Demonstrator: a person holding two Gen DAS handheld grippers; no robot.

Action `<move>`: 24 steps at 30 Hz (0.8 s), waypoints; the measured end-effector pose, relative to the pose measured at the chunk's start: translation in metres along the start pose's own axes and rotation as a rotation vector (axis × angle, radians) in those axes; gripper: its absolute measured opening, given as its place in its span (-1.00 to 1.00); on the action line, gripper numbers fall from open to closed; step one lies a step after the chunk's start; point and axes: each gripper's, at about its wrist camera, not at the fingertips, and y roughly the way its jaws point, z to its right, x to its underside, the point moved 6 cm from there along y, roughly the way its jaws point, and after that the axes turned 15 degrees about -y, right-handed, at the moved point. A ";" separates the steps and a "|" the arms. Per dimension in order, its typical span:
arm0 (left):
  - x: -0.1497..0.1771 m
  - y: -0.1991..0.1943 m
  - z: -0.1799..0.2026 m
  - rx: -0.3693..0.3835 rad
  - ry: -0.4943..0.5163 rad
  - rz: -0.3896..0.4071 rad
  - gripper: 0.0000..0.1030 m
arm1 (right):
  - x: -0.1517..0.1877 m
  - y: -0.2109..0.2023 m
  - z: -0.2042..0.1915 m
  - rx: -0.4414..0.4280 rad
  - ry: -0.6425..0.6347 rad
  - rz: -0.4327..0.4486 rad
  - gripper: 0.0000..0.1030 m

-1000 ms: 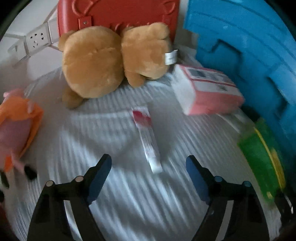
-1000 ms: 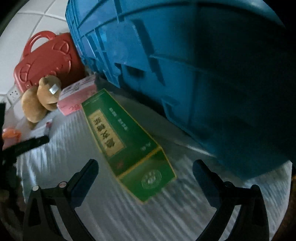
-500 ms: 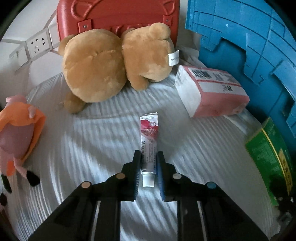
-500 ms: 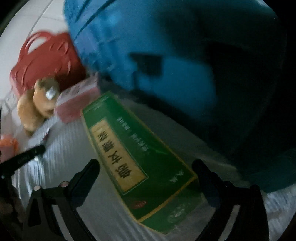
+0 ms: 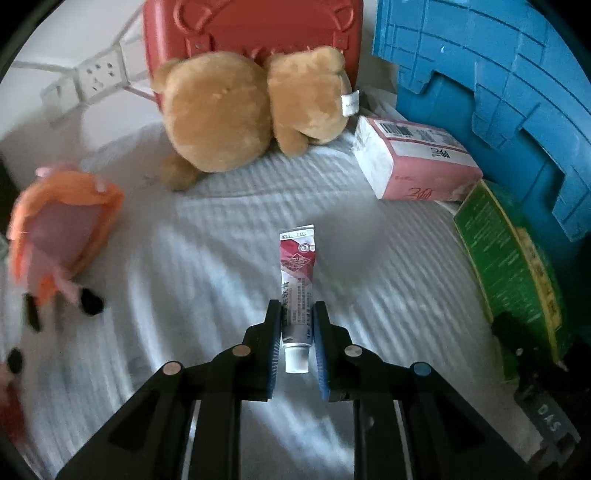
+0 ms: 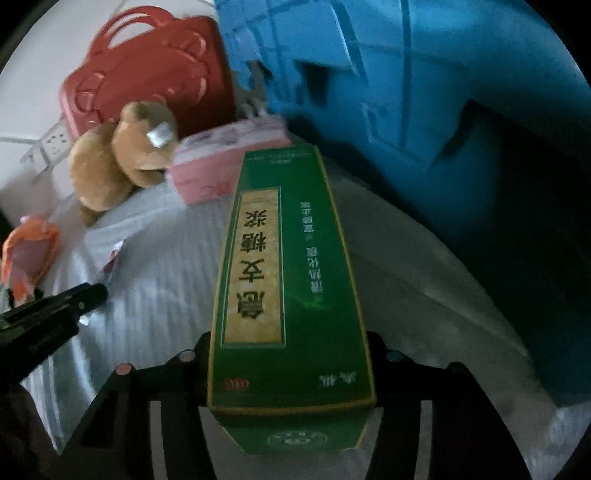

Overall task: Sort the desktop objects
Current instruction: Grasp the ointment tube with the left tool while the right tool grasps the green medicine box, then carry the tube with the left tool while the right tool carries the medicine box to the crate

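Note:
A small red-and-white tube [image 5: 297,266] lies lengthwise on the white striped cloth [image 5: 192,280], cap end towards the camera. My left gripper [image 5: 295,325] is shut on its lower end, with a blue pad against each side. In the right wrist view a long green box [image 6: 284,258] with a yellow label lies between the fingers of my right gripper [image 6: 290,343]. Those jaws are closing and both fingers stand against the box's sides near its close end. The same green box [image 5: 509,266] shows at the right edge of the left wrist view.
A brown teddy bear [image 5: 236,110] leans on a red case [image 5: 251,29] at the back. A pink tissue pack [image 5: 417,158] lies beside a big blue crate [image 5: 498,85] on the right. An orange-and-pink plush toy [image 5: 59,229] lies left. A power strip [image 5: 96,75] sits back left.
My left gripper moved forward over the tube and shut on it. My right gripper moved onto the green box, turned in line with it, and its jaws came in from wide open to the box's sides.

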 end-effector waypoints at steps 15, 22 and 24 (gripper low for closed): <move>-0.002 -0.199 -0.015 0.056 -0.049 0.253 -0.68 | -0.033 -0.192 -0.062 -0.016 -0.183 0.282 0.04; 0.011 -0.295 -0.006 0.090 -0.023 0.360 -0.68 | -0.043 -0.297 -0.063 0.022 -0.200 0.416 0.04; 0.010 -0.319 0.006 0.116 -0.008 0.390 -0.68 | -0.043 -0.324 -0.057 0.031 -0.196 0.446 0.04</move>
